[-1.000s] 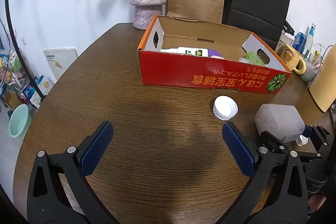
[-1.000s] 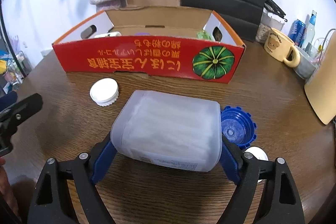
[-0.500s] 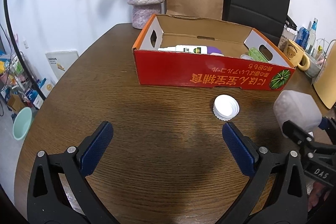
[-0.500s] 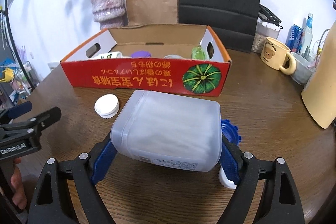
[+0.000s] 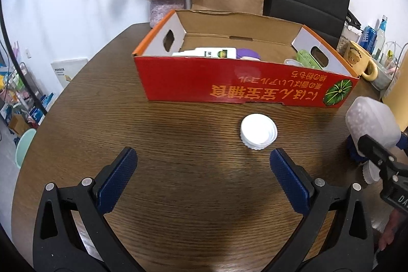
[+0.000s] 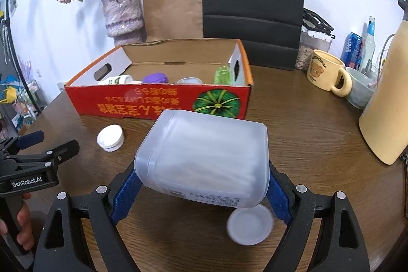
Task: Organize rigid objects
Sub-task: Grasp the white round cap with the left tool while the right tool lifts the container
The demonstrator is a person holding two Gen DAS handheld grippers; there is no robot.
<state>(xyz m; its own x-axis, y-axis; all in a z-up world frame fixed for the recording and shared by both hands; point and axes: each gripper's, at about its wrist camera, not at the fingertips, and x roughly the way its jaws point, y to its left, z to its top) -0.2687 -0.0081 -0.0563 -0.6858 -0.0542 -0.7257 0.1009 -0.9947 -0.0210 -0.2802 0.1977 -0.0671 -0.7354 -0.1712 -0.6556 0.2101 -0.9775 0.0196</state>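
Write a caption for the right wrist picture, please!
Right gripper holds a frosted plastic container above the wooden table, facing the red box.

Right tool (image 6: 204, 195) clamped wide; left tool (image 5: 204, 177) agape, pointing downward.

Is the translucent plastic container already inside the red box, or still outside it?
Outside. The translucent container is clamped in the right gripper, in front of the red box.
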